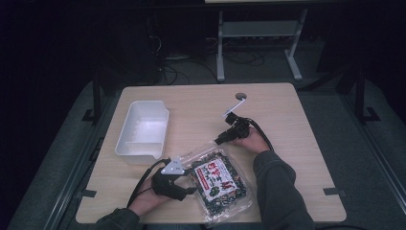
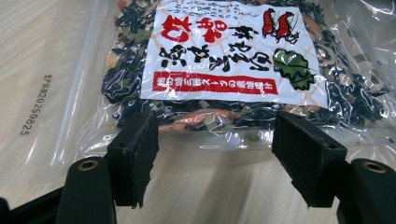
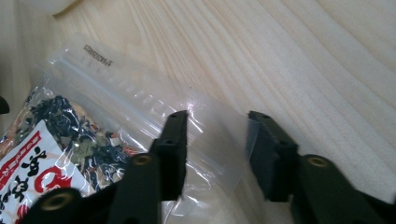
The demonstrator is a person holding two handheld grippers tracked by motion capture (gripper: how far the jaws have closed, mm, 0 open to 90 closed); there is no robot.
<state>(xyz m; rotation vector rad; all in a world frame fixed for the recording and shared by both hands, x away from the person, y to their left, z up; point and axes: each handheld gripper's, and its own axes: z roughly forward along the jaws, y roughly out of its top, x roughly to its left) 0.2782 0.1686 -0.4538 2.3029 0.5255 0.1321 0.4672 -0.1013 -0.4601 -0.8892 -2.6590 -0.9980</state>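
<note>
Now the snack bag (image 2: 219, 70) lies just beyond both grippers' spread fingers (image 2: 135, 149).

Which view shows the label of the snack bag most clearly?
The left gripper view: the white and red label is large and sharp there, though upside down. The high view shows it small; the right gripper view catches just its corner.

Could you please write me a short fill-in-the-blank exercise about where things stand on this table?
1. The white bin on the wooden table holds ____.
2. Both claws have their jaws ____.
3. The left claw faces the long edge of the snack bag, whose label is white and ____.
4. The right claw straddles the bag's ____ sealed corner, free of contents.

Missing words: nothing; open; red; clear
</note>
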